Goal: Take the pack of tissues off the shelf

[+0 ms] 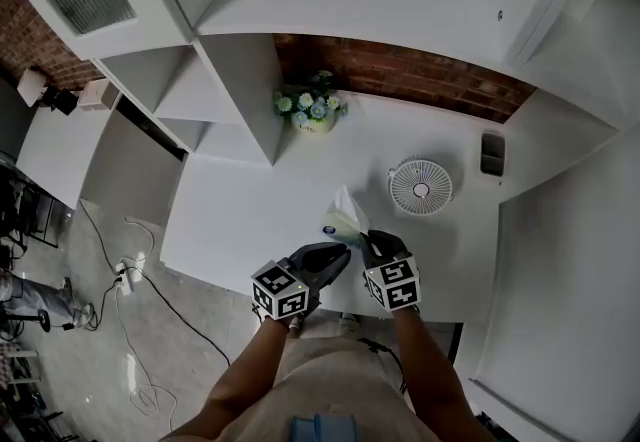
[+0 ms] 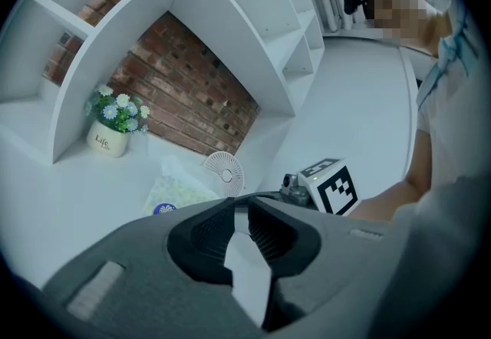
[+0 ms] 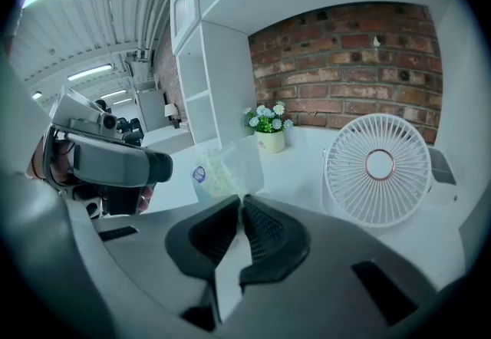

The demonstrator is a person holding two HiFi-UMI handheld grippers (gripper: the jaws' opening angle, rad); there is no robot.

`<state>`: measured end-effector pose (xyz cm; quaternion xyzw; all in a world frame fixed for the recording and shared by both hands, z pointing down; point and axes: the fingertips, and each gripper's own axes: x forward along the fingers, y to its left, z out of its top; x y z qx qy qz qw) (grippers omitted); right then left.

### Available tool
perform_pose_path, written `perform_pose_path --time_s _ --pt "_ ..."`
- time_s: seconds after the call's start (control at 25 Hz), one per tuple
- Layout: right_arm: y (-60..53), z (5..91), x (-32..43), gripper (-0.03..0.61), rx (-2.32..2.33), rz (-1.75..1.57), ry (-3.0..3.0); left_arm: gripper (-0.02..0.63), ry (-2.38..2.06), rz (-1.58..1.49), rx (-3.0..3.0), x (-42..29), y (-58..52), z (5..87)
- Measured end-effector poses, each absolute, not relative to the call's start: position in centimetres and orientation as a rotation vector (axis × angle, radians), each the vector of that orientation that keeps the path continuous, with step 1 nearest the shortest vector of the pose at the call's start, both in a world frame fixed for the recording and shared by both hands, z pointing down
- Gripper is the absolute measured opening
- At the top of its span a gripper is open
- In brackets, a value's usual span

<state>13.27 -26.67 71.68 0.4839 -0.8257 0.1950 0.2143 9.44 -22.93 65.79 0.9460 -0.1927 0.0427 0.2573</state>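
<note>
**Pack of tissues is off the shelf and low over the worktop**

The pack of tissues [image 1: 343, 220] is no longer on the shelf [image 1: 228, 95]. It is now at the front part of the white worktop [image 1: 240, 215], between the flower pot [image 1: 315, 112] and the person, with the small fan [image 1: 421, 187] near it on the right. I cannot tell whether its underside already rests on the worktop or hangs just above it.

The right gripper [image 1: 368, 238] has its fingers together, and the near edge of the pack goes in just at their tips. To my judgement they pinch only the thin wrapper. This would explain why the fingers are almost fully closed: the film is very thin, and a pinch at the edge lets the soft pack hang free without being crushed.

The left gripper [image 1: 340, 252] is just beside the pack on its other side. Its fingers are also together, with nothing between them, only the white worktop behind. It probably waits there as a support and does not hold.

The main part of the task looks done. What remains is to open the right fingers.
</note>
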Motion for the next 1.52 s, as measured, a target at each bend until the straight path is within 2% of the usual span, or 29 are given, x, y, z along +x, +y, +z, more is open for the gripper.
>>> perform_pose_path --time_s 1.36,1.52 --pt "-25.2 76.8 12.9 0.028 1.275 0.524 -2.21 0.06 -0.543 0.114 2.505 7.8 -23.1 67.5" --pt "-25.3 76.9 13.0 0.054 1.274 0.542 -2.21 0.06 -0.54 0.116 2.509 7.9 -23.0 67.5"
